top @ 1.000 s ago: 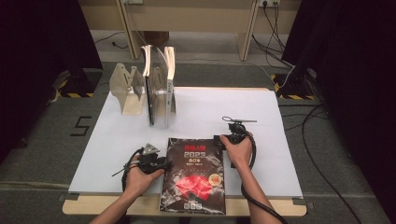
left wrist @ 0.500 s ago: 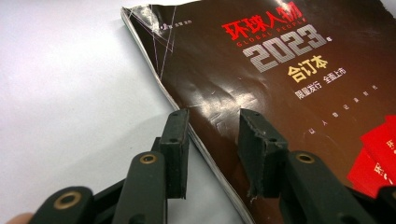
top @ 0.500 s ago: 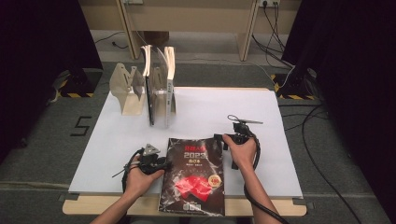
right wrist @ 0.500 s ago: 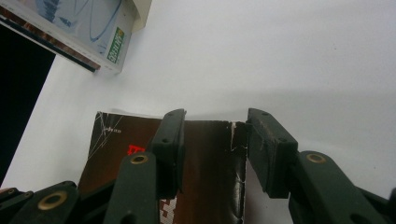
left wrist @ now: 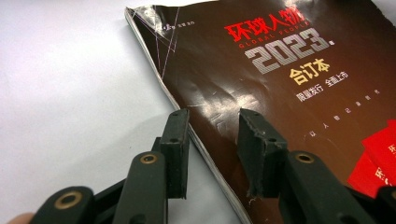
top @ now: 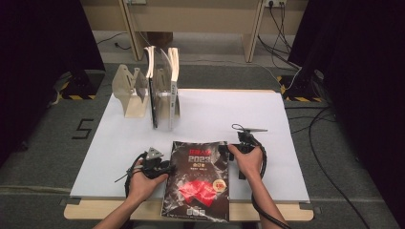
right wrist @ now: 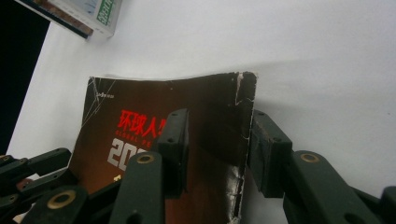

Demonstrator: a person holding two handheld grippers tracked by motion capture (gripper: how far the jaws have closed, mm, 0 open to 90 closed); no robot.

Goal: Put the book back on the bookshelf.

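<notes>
On white table point(top: 296, 143) — magazine point(top: 198, 183) flat, long axis near-far, title far | both grippers agape, astride its edges

A dark magazine point(top: 198, 179) lies on the white table point(top: 215, 114), left gripper point(top: 165, 167) and right gripper point(top: 236, 149) flanking it.

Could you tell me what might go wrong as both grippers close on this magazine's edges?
The dark glossy magazine already has creased, torn corners, so the right gripper straddling its frayed right edge could tear it further. The left gripper, open across the spine, may pinch just the cover and crumple it. The magazine's near end overhangs the white table, so an uneven lift could let it slip.
</notes>
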